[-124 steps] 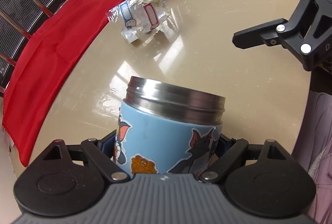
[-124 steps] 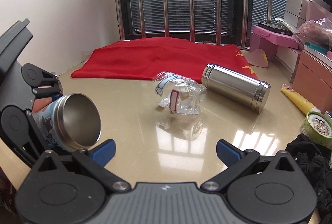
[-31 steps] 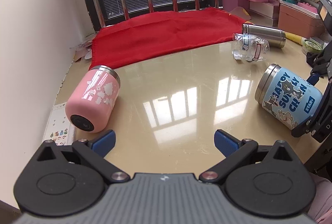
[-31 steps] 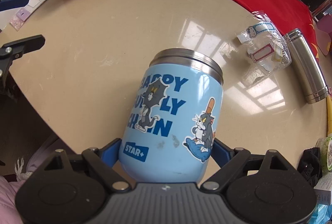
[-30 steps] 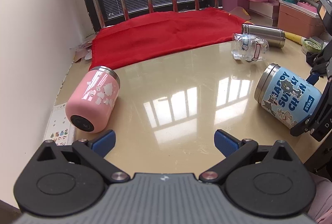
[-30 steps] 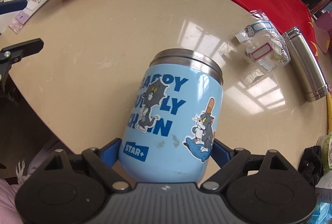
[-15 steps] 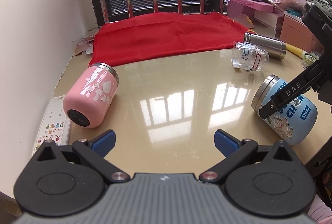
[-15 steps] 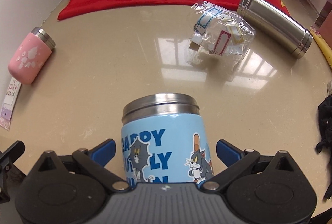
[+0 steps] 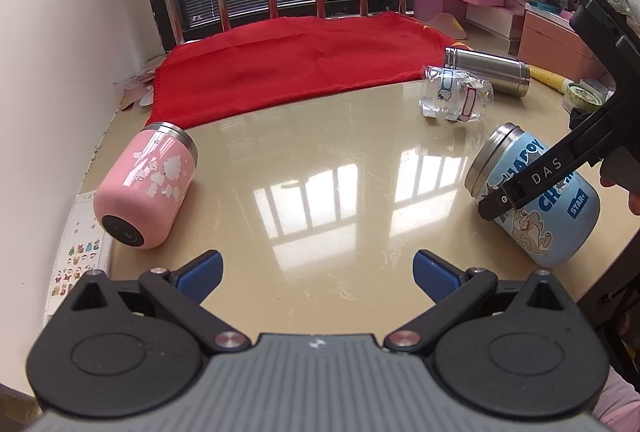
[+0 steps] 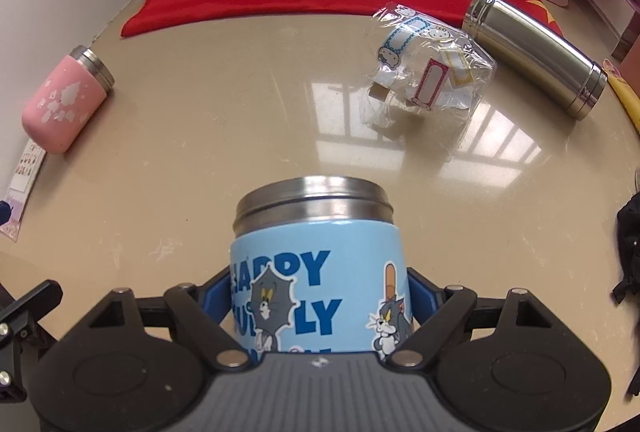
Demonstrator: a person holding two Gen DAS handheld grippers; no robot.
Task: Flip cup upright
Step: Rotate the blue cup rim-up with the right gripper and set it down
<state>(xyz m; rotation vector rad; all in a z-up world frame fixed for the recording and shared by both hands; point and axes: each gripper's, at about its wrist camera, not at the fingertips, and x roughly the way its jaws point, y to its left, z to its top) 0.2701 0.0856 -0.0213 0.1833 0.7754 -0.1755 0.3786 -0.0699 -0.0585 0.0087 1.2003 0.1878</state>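
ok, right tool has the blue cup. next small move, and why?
Probably rotate the right tool so the blue cup comes base-down. The left wrist view shows it tilted, steel rim pointing up-left, base near the table. The fingers clamp its body, so turning comes before any release.

Glossy beige table [image 10: 200,135], blue cup [image 10: 316,272] matt-coated with brushed metal rim, pink cup [image 9: 148,187] same, shiny steel flask [image 10: 532,51], crinkly clear plastic bag [image 10: 428,79], red cloth [image 9: 296,63].
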